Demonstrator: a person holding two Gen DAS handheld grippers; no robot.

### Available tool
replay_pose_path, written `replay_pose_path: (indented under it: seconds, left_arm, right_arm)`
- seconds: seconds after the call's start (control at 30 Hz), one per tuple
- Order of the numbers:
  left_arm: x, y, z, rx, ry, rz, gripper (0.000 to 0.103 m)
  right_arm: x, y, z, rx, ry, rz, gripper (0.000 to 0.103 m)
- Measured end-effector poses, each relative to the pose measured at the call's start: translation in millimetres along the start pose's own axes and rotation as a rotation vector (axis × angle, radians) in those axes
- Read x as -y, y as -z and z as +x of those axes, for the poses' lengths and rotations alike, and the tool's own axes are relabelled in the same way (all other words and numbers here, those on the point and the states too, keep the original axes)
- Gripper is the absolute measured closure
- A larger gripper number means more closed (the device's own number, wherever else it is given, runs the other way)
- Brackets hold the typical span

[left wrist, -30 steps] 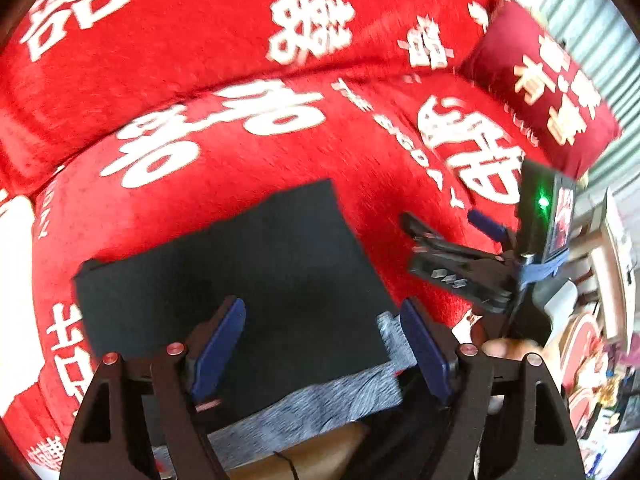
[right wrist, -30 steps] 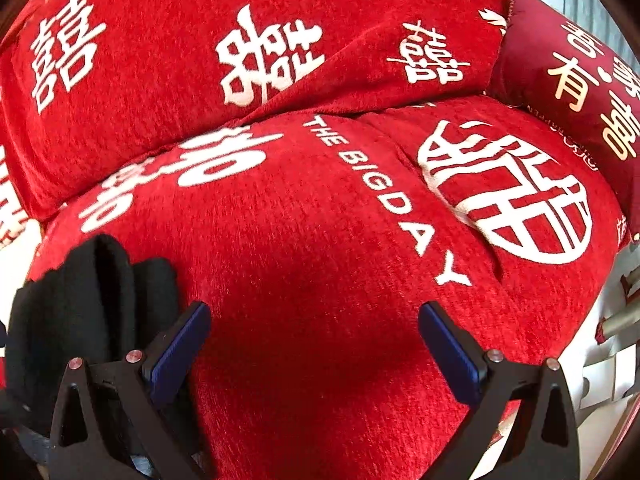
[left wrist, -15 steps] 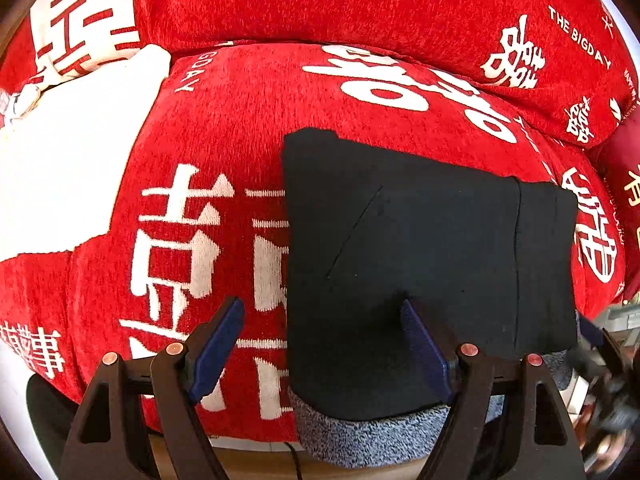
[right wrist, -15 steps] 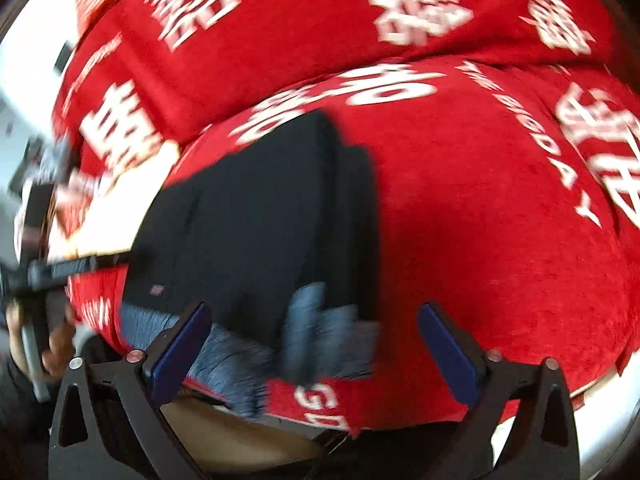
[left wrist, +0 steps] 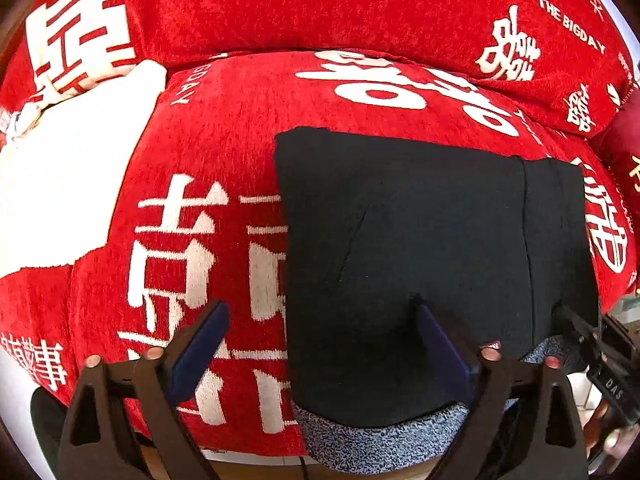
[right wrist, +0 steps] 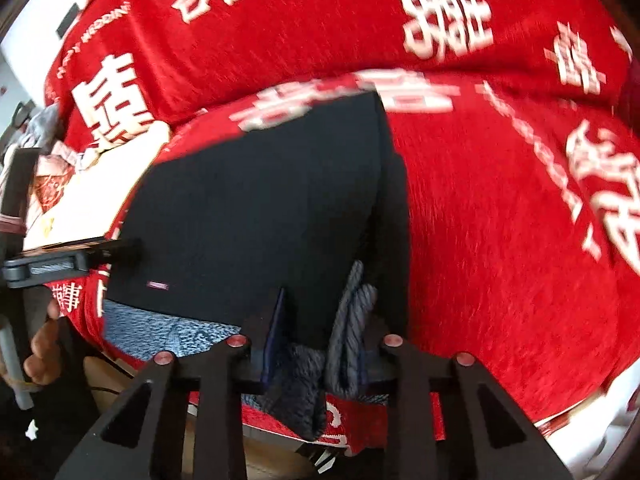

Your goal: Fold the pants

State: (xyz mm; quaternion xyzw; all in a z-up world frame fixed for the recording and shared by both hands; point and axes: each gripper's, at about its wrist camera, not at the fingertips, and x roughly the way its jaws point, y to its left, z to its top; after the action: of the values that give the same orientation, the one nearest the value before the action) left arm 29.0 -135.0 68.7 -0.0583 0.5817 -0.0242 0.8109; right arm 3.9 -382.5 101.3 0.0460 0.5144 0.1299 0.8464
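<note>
The pants (left wrist: 424,264) lie folded into a dark rectangle on the red sofa cushion (left wrist: 224,128), their grey-blue speckled lining (left wrist: 372,440) showing along the near edge, which hangs just over the cushion's front.

The left gripper (left wrist: 320,356) is opening, its jaws wide apart: one pad sits over bare cushion left of the pants, the other over the black cloth, pressing on nothing. The right gripper (right wrist: 320,340) is closing around the near right corner, where bunched grey fabric (right wrist: 352,328) stands between the narrowing pads; whether they already pinch it is unclear.

The cloth looks soft, light and limp, several layers thick, so it will likely sag and slide apart if lifted by one point. Taking both near corners, through all layers, seems the safest hold.
</note>
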Motion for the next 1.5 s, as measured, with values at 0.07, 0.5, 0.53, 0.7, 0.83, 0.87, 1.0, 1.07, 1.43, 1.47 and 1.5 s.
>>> replay_pose_path:
  seconds: [0.07, 0.5, 0.53, 0.7, 0.83, 0.87, 1.0, 1.07, 1.43, 1.47, 1.5]
  left_arm:
    - [-2, 1, 0, 0.008, 0.001, -0.004, 0.001]
    - [-16, -9, -5, 0.035, -0.01, -0.048, 0.001]
    - [-18, -11, -5, 0.038, -0.015, -0.051, 0.001]
    - [-24, -25, -3, 0.056, -0.041, -0.05, 0.001]
    - [-30, -40, 9, 0.053, -0.048, -0.076, 0.001]
    - [-32, -44, 17, 0.028, -0.043, -0.083, 0.001]
    - [-36, -52, 34, -0.016, -0.026, -0.111, 0.0]
    - [-34, -55, 35, -0.018, -0.029, -0.096, 0.0]
    - [-43, 12, -11, -0.006, 0.078, -0.056, 0.0]
    - [-38, 22, -11, 0.0, 0.072, -0.029, 0.0]
    - [-33, 28, -11, 0.009, 0.056, -0.011, 0.0]
  right_arm:
    - [-1, -2, -5, -0.002, 0.007, -0.003, 0.059]
    - [-64, -74, -24, 0.187, 0.115, -0.184, 0.021]
    - [-72, -79, -13, 0.166, 0.11, -0.207, 0.022]
    - [-82, -94, 33, 0.091, 0.153, -0.266, 0.022]
    - [-62, -96, 48, 0.05, 0.115, -0.226, 0.022]
    - [-60, -95, 52, 0.041, 0.125, -0.237, 0.022]
    - [-44, -89, 69, 0.016, 0.192, -0.201, 0.018]
    - [-31, -90, 65, 0.039, 0.142, -0.144, 0.017]
    - [-50, -22, -7, 0.118, 0.182, -0.22, 0.014]
    - [-52, -12, -2, 0.097, 0.203, -0.243, 0.014]
    - [-52, -4, 4, 0.078, 0.231, -0.26, 0.014]
